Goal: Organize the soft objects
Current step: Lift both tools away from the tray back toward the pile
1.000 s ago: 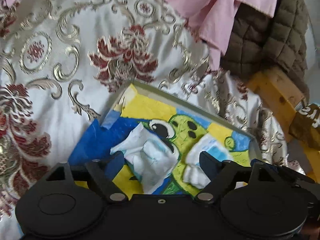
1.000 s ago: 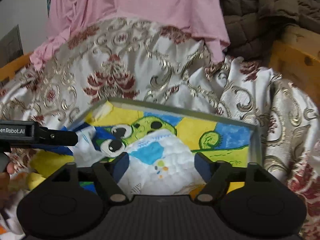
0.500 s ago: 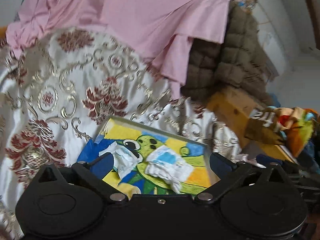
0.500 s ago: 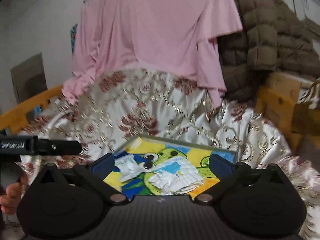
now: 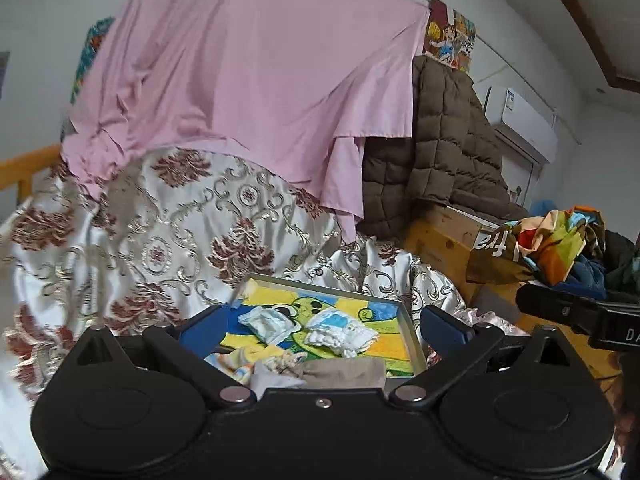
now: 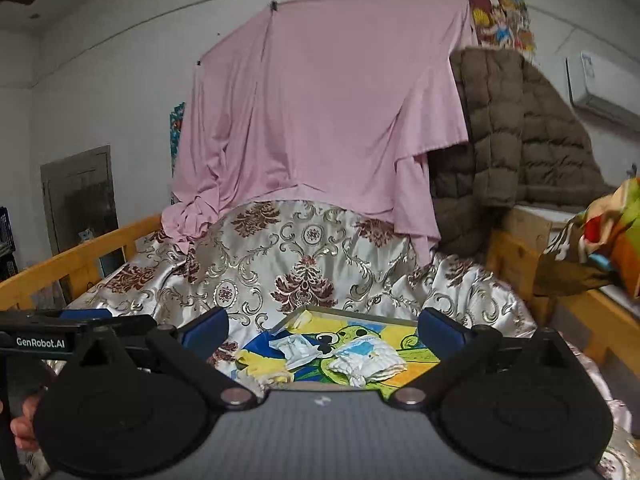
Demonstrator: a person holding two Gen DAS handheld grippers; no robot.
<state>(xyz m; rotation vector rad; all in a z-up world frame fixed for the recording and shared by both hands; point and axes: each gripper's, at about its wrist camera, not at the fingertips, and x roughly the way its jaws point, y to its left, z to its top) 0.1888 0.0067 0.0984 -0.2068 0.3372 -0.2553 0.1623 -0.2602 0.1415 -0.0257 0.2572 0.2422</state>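
Observation:
A shallow tray (image 5: 412, 330) with a bright cartoon frog picture lies on the patterned bedspread. In it lie two folded white-and-blue cloth pieces, one on the left (image 5: 266, 322) and one on the right (image 5: 342, 332). A grey cloth (image 5: 340, 372) and a yellow patterned cloth (image 5: 230, 362) lie at its near edge. The tray (image 6: 352, 314) and both folded pieces (image 6: 296, 348) (image 6: 370, 362) also show in the right wrist view. My left gripper (image 5: 324, 326) is open and empty, above and behind the tray. My right gripper (image 6: 322, 328) is open and empty too.
A pink sheet (image 5: 248, 92) hangs behind the silver and red bedspread (image 5: 160, 240). A brown quilted jacket (image 5: 444, 148) lies on a wooden bed frame (image 5: 436, 240) at the right. A colourful cloth heap (image 5: 560, 240) is at the far right. A wooden rail (image 6: 72, 264) runs along the left.
Both grippers have pulled back and up from the tray, so it looks smaller and the hanging pink sheet and wall show. Both folded cloth pieces stay in the tray.

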